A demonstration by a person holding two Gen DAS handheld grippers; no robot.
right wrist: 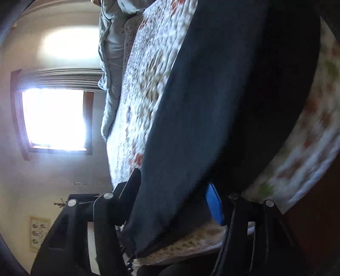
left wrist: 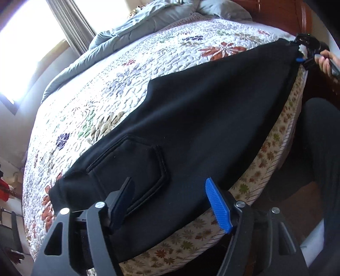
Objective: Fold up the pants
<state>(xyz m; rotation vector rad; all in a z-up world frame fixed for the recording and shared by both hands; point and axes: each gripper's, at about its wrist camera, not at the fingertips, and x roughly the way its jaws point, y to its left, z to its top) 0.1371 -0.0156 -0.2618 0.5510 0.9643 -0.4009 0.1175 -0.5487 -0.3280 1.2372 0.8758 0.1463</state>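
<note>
The black pants [left wrist: 201,118] lie stretched along the near edge of a bed, back pocket [left wrist: 131,167] near my left gripper. My left gripper [left wrist: 170,191] is open above the waist end, jaws wide apart, holding nothing. My right gripper [left wrist: 301,54] shows far off at the leg end, at the hem. In the blurred right wrist view, the pants [right wrist: 212,106] run between the right gripper's [right wrist: 174,186] wide-apart jaws; the black finger [right wrist: 132,180] and the blue finger [right wrist: 214,203] stand on either side of the cloth.
The floral quilt [left wrist: 127,85] covers the bed, with a grey duvet [left wrist: 127,29] bunched at the far side. A window [right wrist: 55,118] is beyond. A wooden headboard [left wrist: 276,12] is at the far right. The person's dark-clothed leg [left wrist: 323,148] stands beside the bed.
</note>
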